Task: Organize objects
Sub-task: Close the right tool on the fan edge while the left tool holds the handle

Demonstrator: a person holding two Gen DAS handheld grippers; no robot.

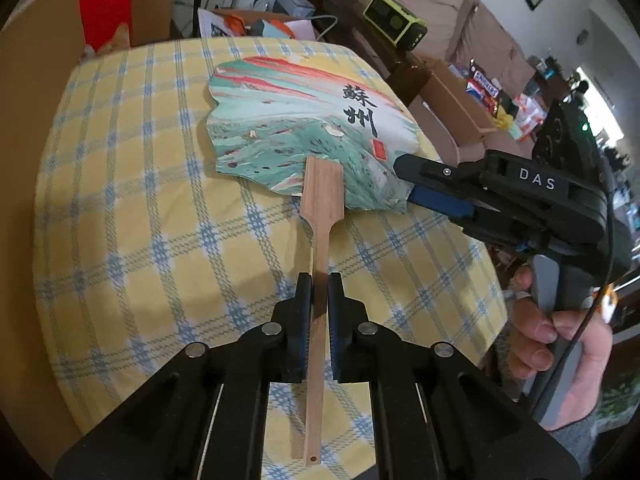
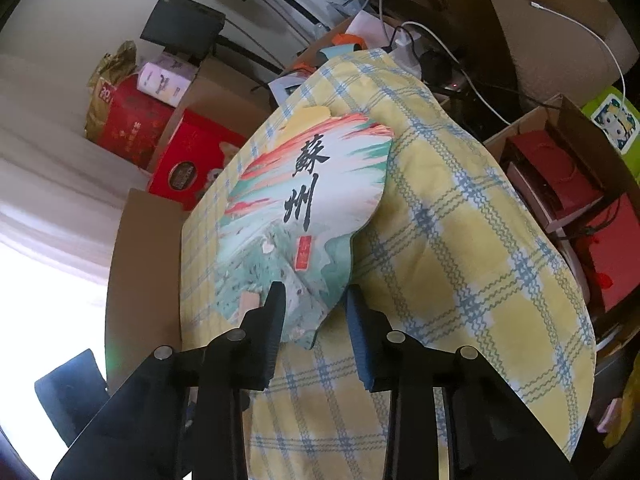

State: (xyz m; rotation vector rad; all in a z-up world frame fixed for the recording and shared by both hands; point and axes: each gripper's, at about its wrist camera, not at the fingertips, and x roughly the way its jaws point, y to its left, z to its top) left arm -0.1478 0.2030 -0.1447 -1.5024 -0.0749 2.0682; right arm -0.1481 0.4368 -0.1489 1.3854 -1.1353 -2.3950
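A paper fan (image 1: 296,128) with green and red brushwork and black characters lies on the yellow plaid tablecloth (image 1: 132,216). Its wooden handle (image 1: 320,236) points toward me, and my left gripper (image 1: 319,282) is shut on that handle about midway along. My right gripper (image 1: 408,184) comes in from the right, held by a hand (image 1: 560,352). One finger is over the fan's right edge and the blue pad (image 1: 440,202) is below it. In the right wrist view the fan (image 2: 288,208) has its near corner between the fingers of my right gripper (image 2: 316,304), with a gap showing.
The table is small, and its cloth drops off on every side. Red gift boxes (image 2: 192,160) and cardboard stand to the left. A lime-green device (image 1: 394,20), cables and an open carton of snacks (image 1: 480,92) crowd the far right side.
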